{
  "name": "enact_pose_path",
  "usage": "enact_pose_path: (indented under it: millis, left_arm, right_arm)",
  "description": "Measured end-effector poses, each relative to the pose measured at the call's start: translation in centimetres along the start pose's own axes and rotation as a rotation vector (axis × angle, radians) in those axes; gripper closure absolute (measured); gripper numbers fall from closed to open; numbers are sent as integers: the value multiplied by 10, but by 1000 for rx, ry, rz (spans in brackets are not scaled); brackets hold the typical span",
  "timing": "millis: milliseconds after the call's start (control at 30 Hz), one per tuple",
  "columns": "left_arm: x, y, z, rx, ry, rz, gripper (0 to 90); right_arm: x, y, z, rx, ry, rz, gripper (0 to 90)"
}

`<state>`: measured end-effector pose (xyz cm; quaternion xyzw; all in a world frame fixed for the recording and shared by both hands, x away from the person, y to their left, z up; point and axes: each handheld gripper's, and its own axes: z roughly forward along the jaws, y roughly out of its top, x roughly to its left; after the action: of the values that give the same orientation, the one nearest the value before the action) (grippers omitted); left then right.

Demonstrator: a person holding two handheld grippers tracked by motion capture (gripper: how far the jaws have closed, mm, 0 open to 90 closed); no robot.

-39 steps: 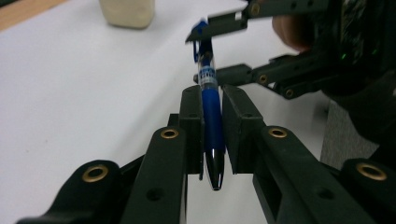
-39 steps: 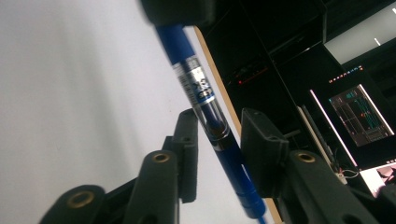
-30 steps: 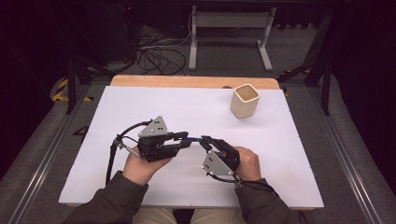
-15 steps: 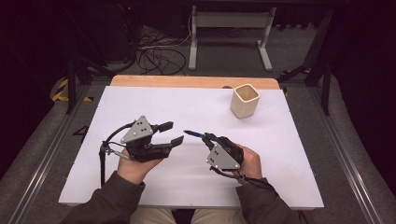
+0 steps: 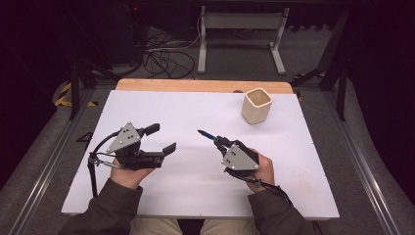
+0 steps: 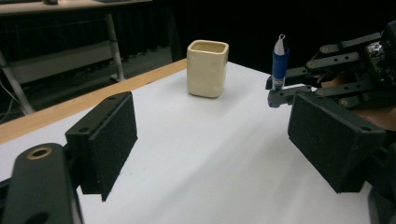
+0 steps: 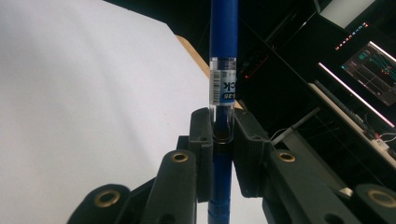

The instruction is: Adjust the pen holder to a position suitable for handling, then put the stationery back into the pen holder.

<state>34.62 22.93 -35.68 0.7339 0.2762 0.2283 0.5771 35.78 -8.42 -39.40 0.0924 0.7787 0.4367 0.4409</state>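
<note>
A blue pen (image 5: pixel 206 134) (image 7: pixel 223 60) (image 6: pixel 279 63) is clamped between the jaws of my right gripper (image 5: pixel 222 143) (image 7: pixel 219 135), sticking out past the fingertips toward the table's middle. The right gripper also appears at the right of the left gripper view (image 6: pixel 282 91), with the pen's tip pointing up there. My left gripper (image 5: pixel 160 139) (image 6: pixel 212 149) stands open at the left of the table, nothing between its wide-apart pads. A cream square cup (image 5: pixel 257 105) (image 6: pixel 208 67) stands upright at the back right, empty as far as I can see.
The white table top (image 5: pixel 195 112) has a wooden strip (image 5: pixel 195 85) along its far edge. Behind the table are cables and a metal stand (image 5: pixel 240 34) on the floor. Monitors (image 7: pixel 369 65) glow in the dark in the right gripper view.
The two grippers were together at mid-table a second ago. The left gripper has opened and drawn away to the left, and the right gripper keeps the pen.
</note>
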Motion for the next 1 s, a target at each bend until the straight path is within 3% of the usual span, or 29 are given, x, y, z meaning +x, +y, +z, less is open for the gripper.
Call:
enact_pose_path:
  millis: [667, 1000]
  left_arm:
    - [1, 3, -12, -37, 48, 18, 106]
    - [4, -1, -18, -42, 54, 15, 84]
  right_arm:
    - [-10, 1, -8, -73, 0, 126, 796]
    - [-21, 0, -9, -135, 20, 275, 797]
